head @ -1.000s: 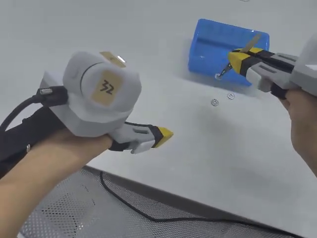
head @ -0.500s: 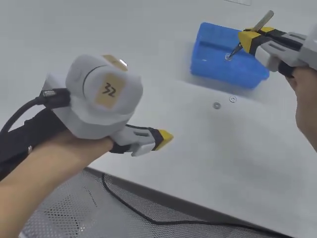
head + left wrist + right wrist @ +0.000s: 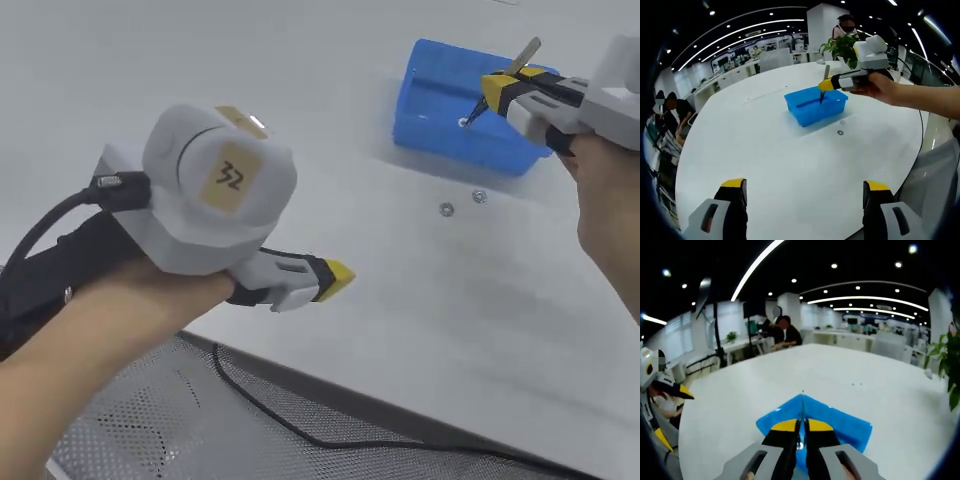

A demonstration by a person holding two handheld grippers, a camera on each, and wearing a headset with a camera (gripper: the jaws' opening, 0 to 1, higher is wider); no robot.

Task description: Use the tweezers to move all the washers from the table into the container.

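My right gripper (image 3: pixel 500 88) is shut on a pair of metal tweezers (image 3: pixel 478 108), which point down into the blue container (image 3: pixel 440 135). A small washer (image 3: pixel 464 123) seems to sit at the tweezer tips, above the container's inside. Two washers (image 3: pixel 446 209) (image 3: pixel 479 197) lie on the white table just in front of the container. In the right gripper view the jaws (image 3: pixel 801 427) are closed on the tweezers (image 3: pixel 802 405) over the container (image 3: pixel 845 427). My left gripper (image 3: pixel 335 273) hovers near the table's front edge; its jaws (image 3: pixel 802 195) stand wide apart, holding nothing.
The white table (image 3: pixel 330 120) is round and wide, with its near edge (image 3: pixel 300 375) by my left hand. A black cable (image 3: pixel 300 430) runs along the mesh chair below. People and desks stand far behind the table.
My right gripper has carried the tweezers and washer from the container's front wall up and over its inside. The left gripper has stayed put.
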